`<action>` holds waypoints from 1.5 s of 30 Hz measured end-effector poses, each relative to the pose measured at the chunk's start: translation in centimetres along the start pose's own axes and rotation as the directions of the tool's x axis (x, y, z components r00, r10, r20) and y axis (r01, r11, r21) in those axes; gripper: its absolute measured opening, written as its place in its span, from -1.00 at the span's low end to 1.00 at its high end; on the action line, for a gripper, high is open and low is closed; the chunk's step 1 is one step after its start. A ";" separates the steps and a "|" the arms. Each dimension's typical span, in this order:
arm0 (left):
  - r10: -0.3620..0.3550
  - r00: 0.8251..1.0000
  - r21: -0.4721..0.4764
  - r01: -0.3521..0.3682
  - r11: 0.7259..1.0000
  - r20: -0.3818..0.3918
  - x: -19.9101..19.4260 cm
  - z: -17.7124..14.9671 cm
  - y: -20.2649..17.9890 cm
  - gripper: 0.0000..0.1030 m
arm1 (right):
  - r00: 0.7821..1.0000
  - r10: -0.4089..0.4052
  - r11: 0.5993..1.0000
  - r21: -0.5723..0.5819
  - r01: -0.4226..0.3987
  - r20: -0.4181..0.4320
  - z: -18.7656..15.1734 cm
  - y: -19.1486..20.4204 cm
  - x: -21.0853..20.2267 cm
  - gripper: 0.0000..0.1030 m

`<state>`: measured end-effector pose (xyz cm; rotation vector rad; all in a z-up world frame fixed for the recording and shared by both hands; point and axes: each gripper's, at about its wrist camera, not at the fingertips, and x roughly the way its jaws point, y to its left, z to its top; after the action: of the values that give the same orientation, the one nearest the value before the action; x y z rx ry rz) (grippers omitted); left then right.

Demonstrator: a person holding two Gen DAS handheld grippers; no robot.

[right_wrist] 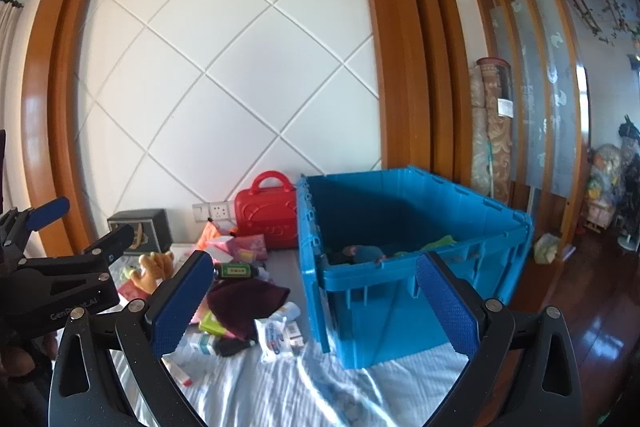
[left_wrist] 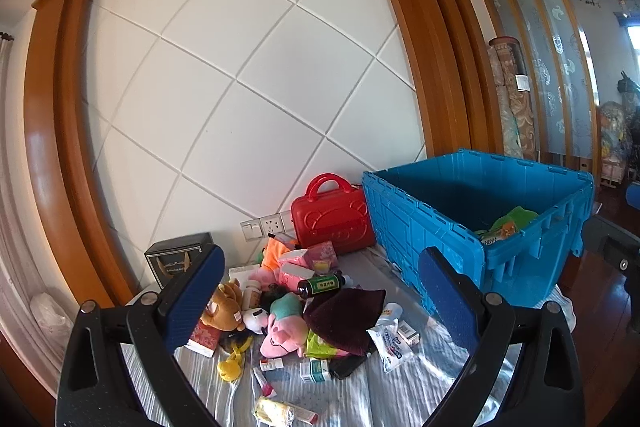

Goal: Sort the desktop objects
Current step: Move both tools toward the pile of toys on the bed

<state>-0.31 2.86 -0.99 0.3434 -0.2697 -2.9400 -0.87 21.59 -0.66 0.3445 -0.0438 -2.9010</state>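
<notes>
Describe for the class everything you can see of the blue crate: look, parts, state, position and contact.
The blue crate looks like hard ribbed plastic, rectangular and upright, with its top open and hinge knuckles along the rim. It stands on the striped cloth, right of the toy pile and close beside the red case. Inside lie a few items, one green. Neither gripper touches it.

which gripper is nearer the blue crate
Right. The right gripper hangs open directly before the blue crate; the left gripper hangs open over the toy pile, with the crate off to its right.
</notes>
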 end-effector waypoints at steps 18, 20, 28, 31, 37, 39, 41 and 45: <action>0.026 0.994 -0.009 -0.027 1.000 -0.107 2.1 -5.5 -2.5 0.92 | 0.989 0.135 0.990 -0.033 -0.137 -0.060 -2.1 -1.1 2.9 1.00; 0.051 0.989 0.015 -0.050 0.999 -0.141 2.5 -7.3 -1.6 0.92 | 0.985 0.150 0.987 -0.052 -0.155 -0.091 -2.7 -0.3 3.6 1.00; 0.173 0.940 0.018 -0.176 0.984 -0.293 5.7 -14.6 6.1 0.92 | 0.944 0.239 0.962 -0.080 -0.262 -0.227 -6.2 4.3 8.9 1.00; 0.198 0.935 0.013 -0.204 0.979 -0.294 7.3 -15.9 9.2 0.92 | 0.929 0.250 0.956 -0.083 -0.282 -0.271 -7.1 6.9 11.8 1.00; 0.171 0.917 0.009 -0.180 0.984 -0.359 12.2 -18.4 14.5 0.92 | 0.900 0.253 0.948 -0.093 -0.303 -0.356 -8.9 12.9 19.4 1.00; 0.156 0.918 0.016 -0.161 0.987 -0.364 14.1 -18.9 15.9 0.92 | 0.886 0.259 0.945 -0.090 -0.315 -0.385 -9.6 15.0 21.4 1.00; 0.130 0.922 0.017 -0.133 0.991 -0.365 15.7 -19.2 17.0 0.92 | 0.875 0.271 0.939 -0.090 -0.332 -0.401 -10.4 17.3 23.3 1.00; 0.103 0.930 0.056 -0.089 0.994 -0.354 18.8 -19.8 18.2 0.92 | 0.845 0.288 0.931 -0.075 -0.357 -0.451 -12.2 21.9 28.2 1.00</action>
<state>-10.89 -21.48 -20.34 0.8321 -0.2830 -2.7110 -20.14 -6.02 -17.77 0.8567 0.1810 -2.4121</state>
